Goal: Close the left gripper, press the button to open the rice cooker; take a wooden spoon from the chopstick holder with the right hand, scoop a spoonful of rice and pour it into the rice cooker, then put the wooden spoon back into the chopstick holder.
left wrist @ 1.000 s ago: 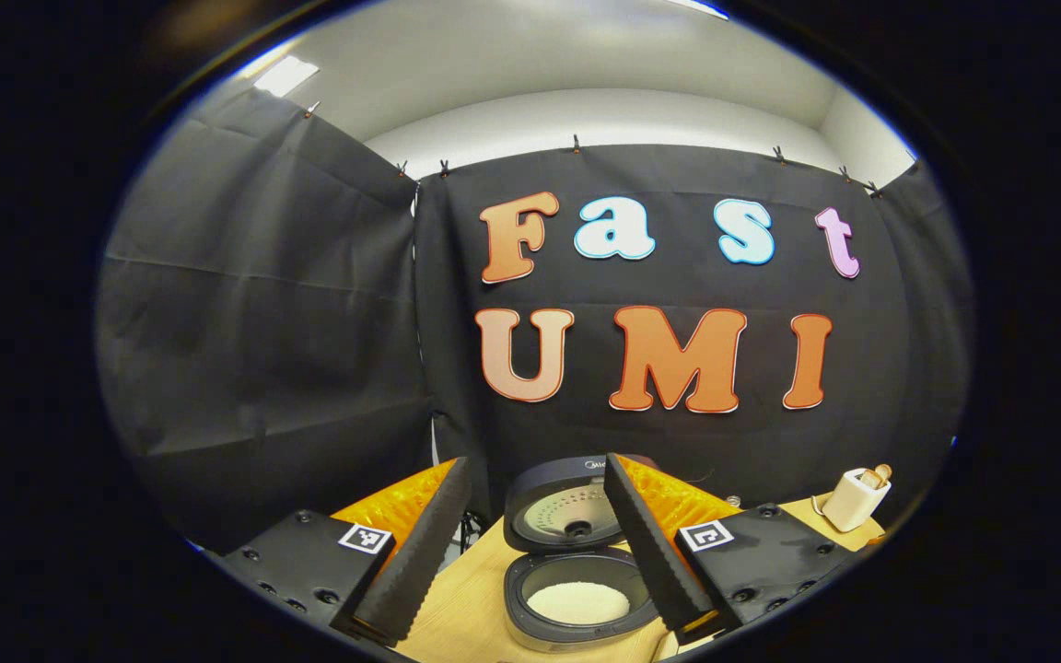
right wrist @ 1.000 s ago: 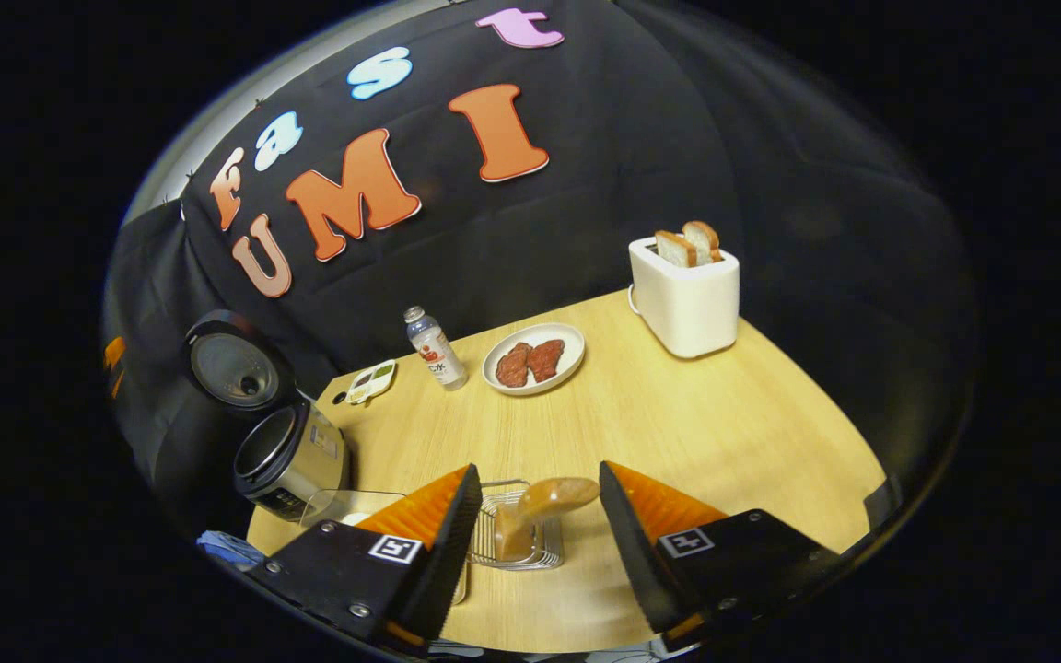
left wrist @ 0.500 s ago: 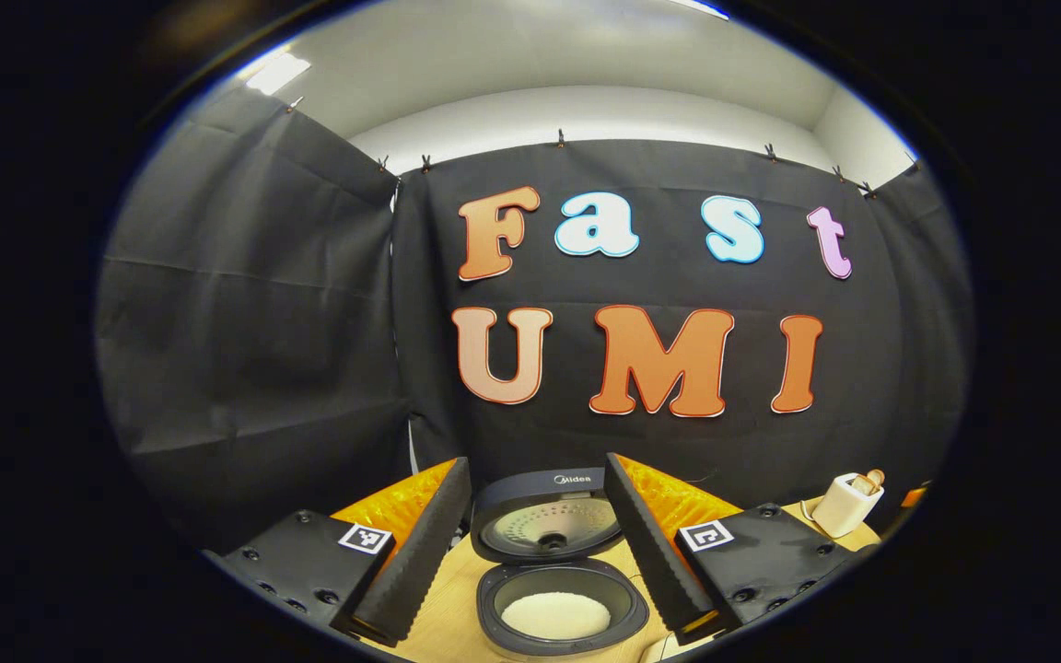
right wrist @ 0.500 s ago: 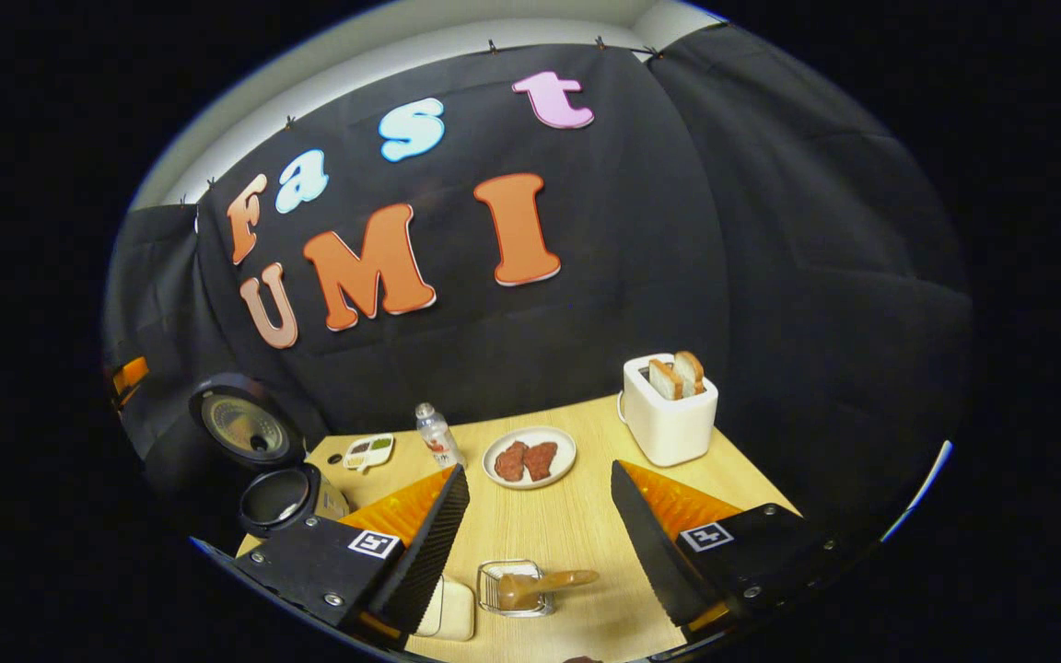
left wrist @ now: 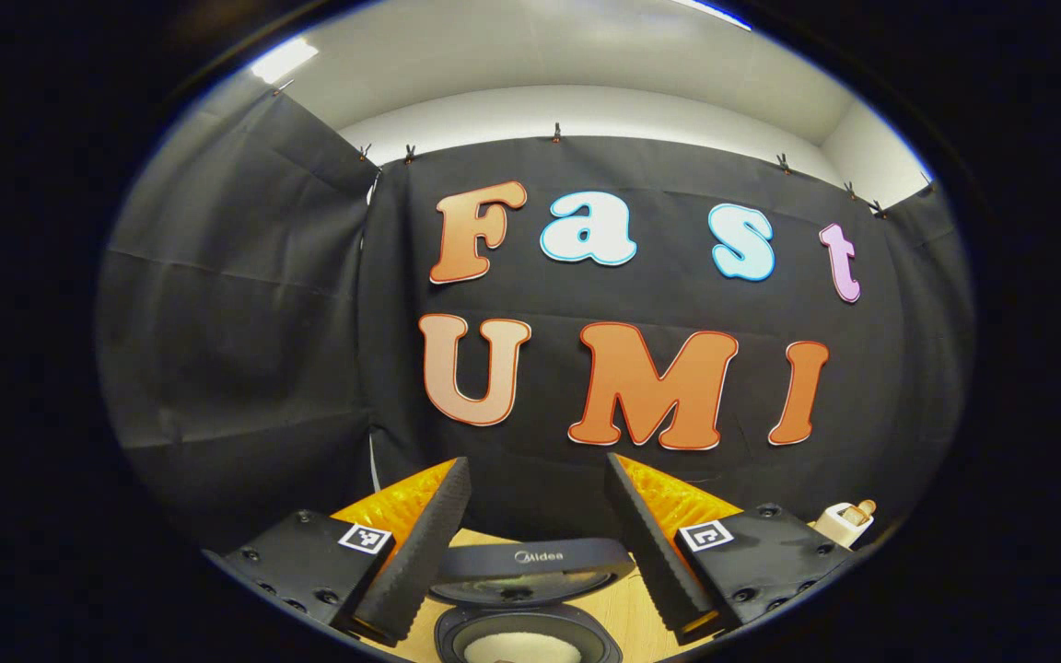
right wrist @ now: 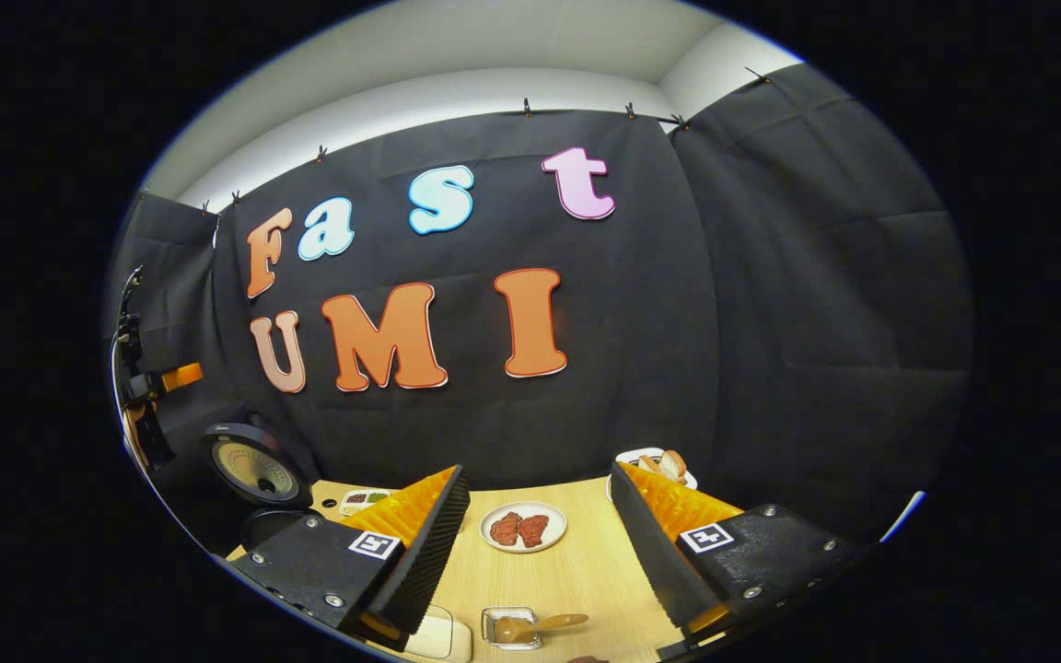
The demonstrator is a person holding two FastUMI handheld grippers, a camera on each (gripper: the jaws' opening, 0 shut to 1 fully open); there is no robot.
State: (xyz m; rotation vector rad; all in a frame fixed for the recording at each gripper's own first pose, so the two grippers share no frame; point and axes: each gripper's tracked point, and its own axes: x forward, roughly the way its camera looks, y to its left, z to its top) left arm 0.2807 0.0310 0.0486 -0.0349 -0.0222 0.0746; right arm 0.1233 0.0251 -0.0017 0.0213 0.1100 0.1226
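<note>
Spoon back in its holder, both claws empty and spread wide.

In the right gripper view, the right gripper [right wrist: 535, 543] stands wide with nothing between its 2 fingers; the wooden spoon [right wrist: 538, 625] sits just below and ahead of it, bowl down in the chopstick holder [right wrist: 509, 627], its long axis running sideways across the claw's line with the handle pointing to the claw's right. The right hand is the nearer one. In the left gripper view, the left gripper [left wrist: 538, 543] is also wide and empty, with the rice cooker [left wrist: 530, 635] directly below and ahead, lid up and rice inside. The task looks essentially finished.
</note>
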